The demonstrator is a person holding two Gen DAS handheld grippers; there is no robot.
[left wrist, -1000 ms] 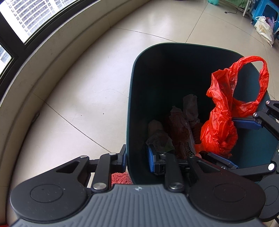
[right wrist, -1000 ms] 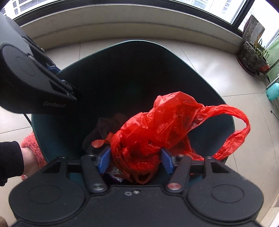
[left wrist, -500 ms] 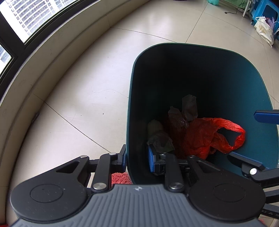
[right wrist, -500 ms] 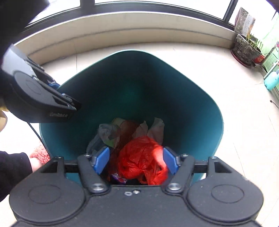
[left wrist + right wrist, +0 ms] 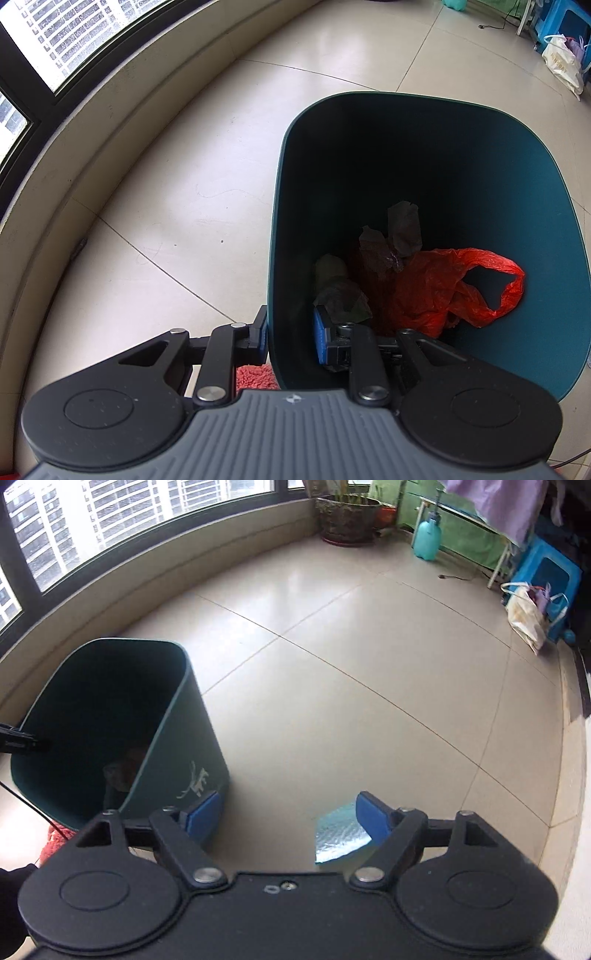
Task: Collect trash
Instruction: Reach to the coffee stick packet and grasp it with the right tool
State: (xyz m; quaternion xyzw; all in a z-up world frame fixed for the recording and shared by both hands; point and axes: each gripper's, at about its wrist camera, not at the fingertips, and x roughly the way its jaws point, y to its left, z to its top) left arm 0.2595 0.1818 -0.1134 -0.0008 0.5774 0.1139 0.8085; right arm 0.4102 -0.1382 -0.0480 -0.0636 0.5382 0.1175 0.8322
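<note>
Trash first: the red plastic bag (image 5: 454, 291) now lies at the bottom of the dark green bin (image 5: 546, 206), slumped beside the crumpled brown wrappers (image 5: 399, 236), where a second ago it hung bunched in your right gripper above the bin's mouth. That piece is collected, so your right hand is free for the next one.

Starting left of the bin: your left gripper (image 5: 290, 334) has not moved and stays clamped on the bin's near wall, one blue pad outside and one inside, steadying it. A red fuzzy thing (image 5: 256, 376) pokes out just under that wall (a slipper or mat, probably, but too little shows to say).

Inside the bin, the heap is dim and the lower pieces cannot be told apart.

Right of the bin: your right gripper (image 5: 284, 816) has swung clear over the floor, its jaws have just been opening and stand wide apart with nothing between them. A shiny teal foil piece (image 5: 340, 836) lies on the tiles near the bin's right side; it looks like the next trash to take. Your right-hand finger covers its far edge, so its full shape is hidden.
</note>
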